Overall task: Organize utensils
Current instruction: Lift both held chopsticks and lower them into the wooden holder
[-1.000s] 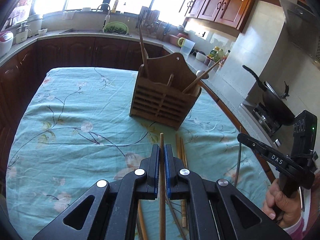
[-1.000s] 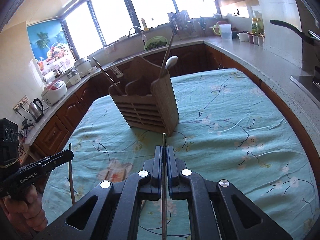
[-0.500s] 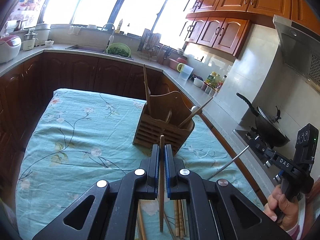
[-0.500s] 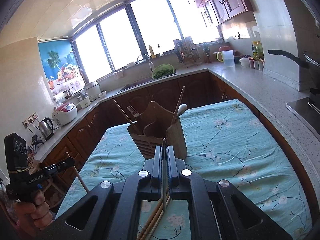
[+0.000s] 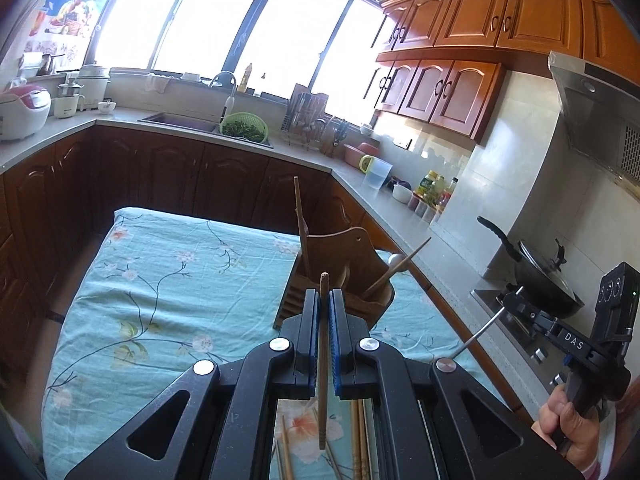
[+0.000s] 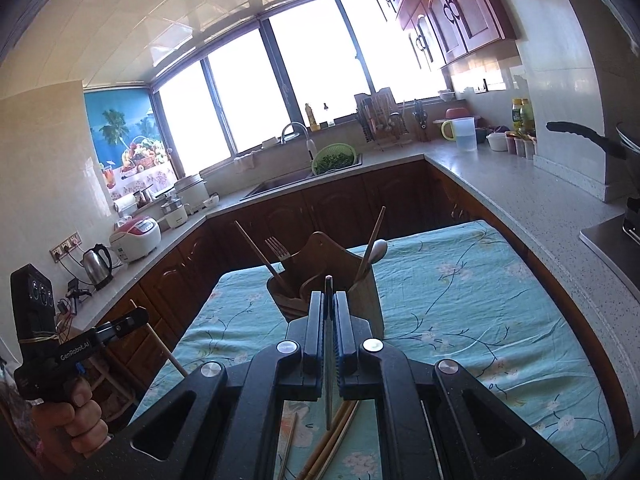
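Note:
My left gripper (image 5: 323, 296) is shut on a wooden chopstick (image 5: 322, 360) that runs up between its fingers. My right gripper (image 6: 328, 298) is shut on a thin metal chopstick (image 6: 328, 380); it shows from the side in the left wrist view (image 5: 478, 334). Both are raised above the table, short of the wooden utensil holder (image 5: 340, 276), which also shows in the right wrist view (image 6: 320, 276). The holder has chopsticks, a fork (image 6: 278, 249) and a spoon (image 6: 378, 249) in it. Several loose chopsticks (image 6: 330, 440) lie on the cloth below the grippers.
The table has a light blue floral cloth (image 5: 160, 280). Dark kitchen cabinets and a grey counter (image 6: 520, 196) surround it. A stove with a black pan (image 5: 544, 276) is to the right. A sink with a green colander (image 5: 244, 128) is at the back.
Both grippers have lifted up off the table with their chopsticks, tilting upward. The holder now sits lower and smaller in both views.

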`<action>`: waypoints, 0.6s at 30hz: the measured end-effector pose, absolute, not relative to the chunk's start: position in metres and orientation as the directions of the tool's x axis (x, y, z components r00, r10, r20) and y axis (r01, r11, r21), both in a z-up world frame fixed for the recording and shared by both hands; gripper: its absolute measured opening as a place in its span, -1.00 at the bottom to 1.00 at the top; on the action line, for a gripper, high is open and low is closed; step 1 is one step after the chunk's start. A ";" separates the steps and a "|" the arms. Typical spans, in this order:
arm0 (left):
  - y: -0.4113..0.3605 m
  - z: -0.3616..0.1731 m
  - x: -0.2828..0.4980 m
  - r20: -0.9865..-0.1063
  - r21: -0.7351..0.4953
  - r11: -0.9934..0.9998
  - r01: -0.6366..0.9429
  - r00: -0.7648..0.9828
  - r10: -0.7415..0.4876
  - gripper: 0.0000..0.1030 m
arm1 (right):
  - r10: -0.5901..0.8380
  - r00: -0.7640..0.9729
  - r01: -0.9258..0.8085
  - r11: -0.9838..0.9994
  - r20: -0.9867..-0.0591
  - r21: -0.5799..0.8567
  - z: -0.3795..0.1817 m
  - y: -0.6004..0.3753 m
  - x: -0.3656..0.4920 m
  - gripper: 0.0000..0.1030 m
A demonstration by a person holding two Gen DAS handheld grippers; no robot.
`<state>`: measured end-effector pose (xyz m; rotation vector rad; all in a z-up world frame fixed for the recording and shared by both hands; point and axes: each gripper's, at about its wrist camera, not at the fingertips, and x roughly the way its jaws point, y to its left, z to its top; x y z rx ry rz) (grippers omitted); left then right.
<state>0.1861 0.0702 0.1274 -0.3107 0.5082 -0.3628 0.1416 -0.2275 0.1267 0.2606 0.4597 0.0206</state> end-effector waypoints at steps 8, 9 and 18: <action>0.068 0.151 0.209 -0.337 -0.340 0.901 0.270 0.860 -0.384 -0.94 | 0.048 0.926 0.045 0.971 -0.374 0.235 0.154 -0.233 0.164 -0.92; 0.066 0.155 0.214 -0.325 -0.337 0.902 0.271 0.865 -0.381 -0.94 | 0.045 0.931 0.046 0.970 -0.363 0.237 0.158 -0.234 0.168 -0.92; 0.044 0.173 0.272 -0.232 -0.302 0.912 0.277 0.907 -0.352 -0.94 | 0.017 0.955 0.059 0.968 -0.297 0.244 0.185 -0.247 0.226 -0.92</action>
